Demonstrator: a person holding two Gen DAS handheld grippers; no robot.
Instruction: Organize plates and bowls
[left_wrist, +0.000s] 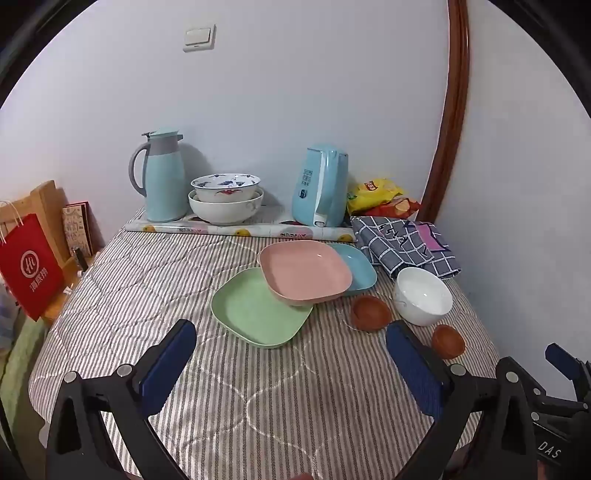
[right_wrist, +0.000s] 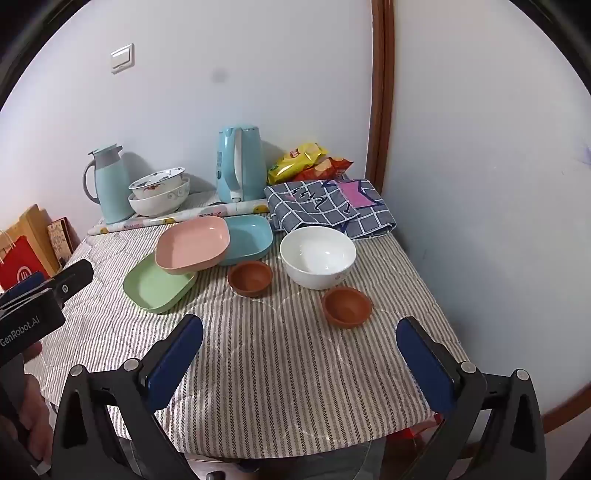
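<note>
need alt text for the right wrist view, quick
Open right gripper hovers, empty, over a striped tablecloth near two small brown bowls and a white bowl. Farther back, a pink plate overlaps a green plate and a blue plate.

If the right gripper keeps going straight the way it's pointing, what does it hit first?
Probably the striped cloth between its open fingers; the nearer brown bowl lies just beyond, slightly right. Depth is uncertain.
</note>
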